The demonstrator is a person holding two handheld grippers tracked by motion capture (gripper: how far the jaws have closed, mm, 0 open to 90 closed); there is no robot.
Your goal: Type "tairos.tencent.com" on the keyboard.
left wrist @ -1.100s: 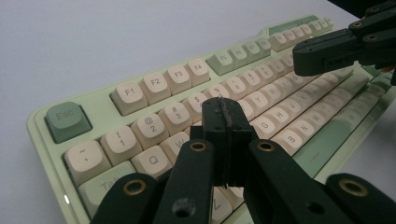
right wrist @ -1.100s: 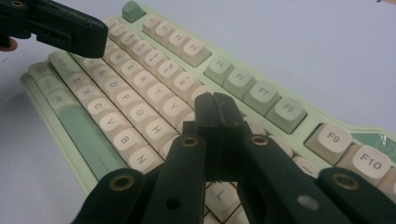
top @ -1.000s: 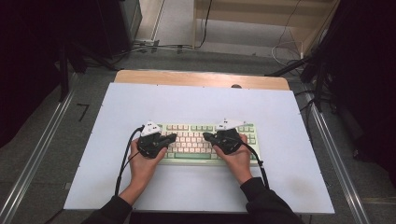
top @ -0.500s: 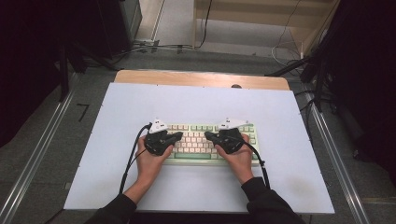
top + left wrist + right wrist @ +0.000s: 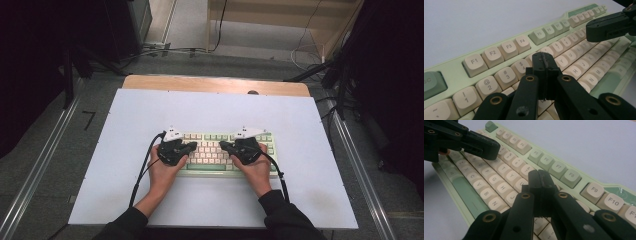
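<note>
The desk (image 5: 150,110) lies bare on every side of the keyboard (image 5: 215,172), so a hand could pass behind it, to its left, to its right and in front. Over the keys, the left claw (image 5: 192,145) and the right claw (image 5: 221,145), both closed, point inward with a small gap between their tips, crowding the middle rows.

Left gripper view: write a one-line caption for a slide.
Left hand-held gripper, jaws shut and empty, poised over the number row of a pale green keyboard, with the right hand-held gripper beyond.
</note>
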